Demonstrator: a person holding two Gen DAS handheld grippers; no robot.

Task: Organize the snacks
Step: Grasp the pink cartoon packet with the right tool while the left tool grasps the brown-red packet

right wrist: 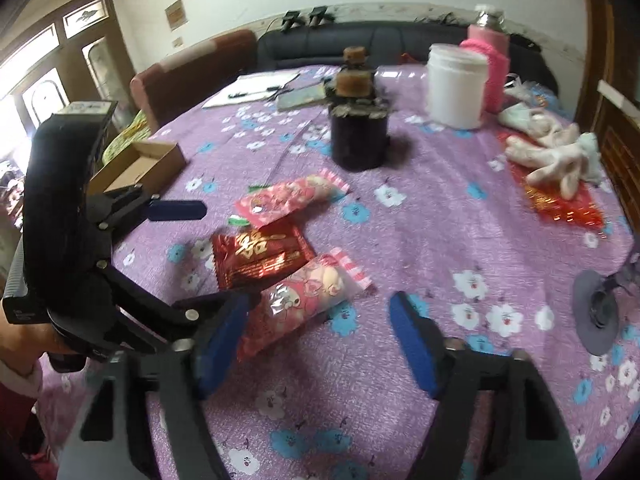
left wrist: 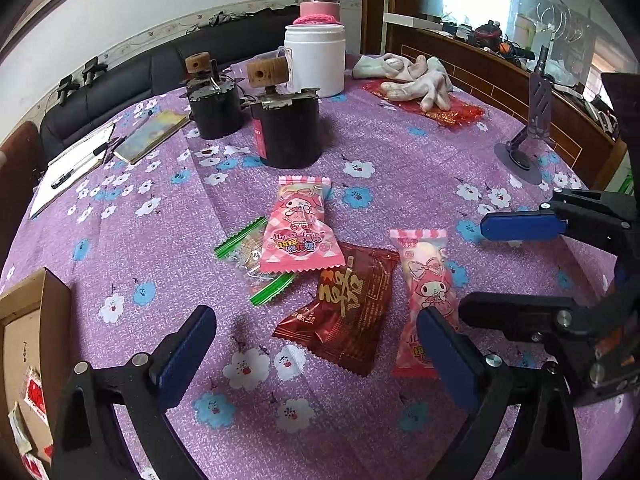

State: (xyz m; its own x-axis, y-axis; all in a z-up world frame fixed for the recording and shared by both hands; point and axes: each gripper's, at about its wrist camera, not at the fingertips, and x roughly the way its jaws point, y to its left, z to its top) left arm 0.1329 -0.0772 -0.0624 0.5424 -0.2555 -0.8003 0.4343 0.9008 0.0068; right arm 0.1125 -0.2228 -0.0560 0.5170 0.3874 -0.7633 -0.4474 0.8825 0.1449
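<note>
Several snack packets lie mid-table on the purple flowered cloth. A pink cartoon packet (left wrist: 300, 228) overlaps a clear packet with green ends (left wrist: 252, 260). A dark red packet (left wrist: 348, 304) lies beside a second pink packet (left wrist: 428, 280). My left gripper (left wrist: 316, 356) is open and empty just in front of the red packet. My right gripper (right wrist: 316, 340) is open and empty, its left finger next to the second pink packet (right wrist: 304, 292). The red packet (right wrist: 260, 256) and first pink packet (right wrist: 284, 200) lie beyond it. The right gripper also shows in the left wrist view (left wrist: 504, 256).
An open cardboard box (left wrist: 24, 340) sits at the table's left edge, also in the right wrist view (right wrist: 140, 164). Two black cans (left wrist: 288, 128), a white jar (left wrist: 316, 60), a pink flask (left wrist: 320, 4), gloves (left wrist: 416, 76) on red foil, a notebook with pen (left wrist: 72, 168) and a grey stand (left wrist: 528, 140) crowd the far side.
</note>
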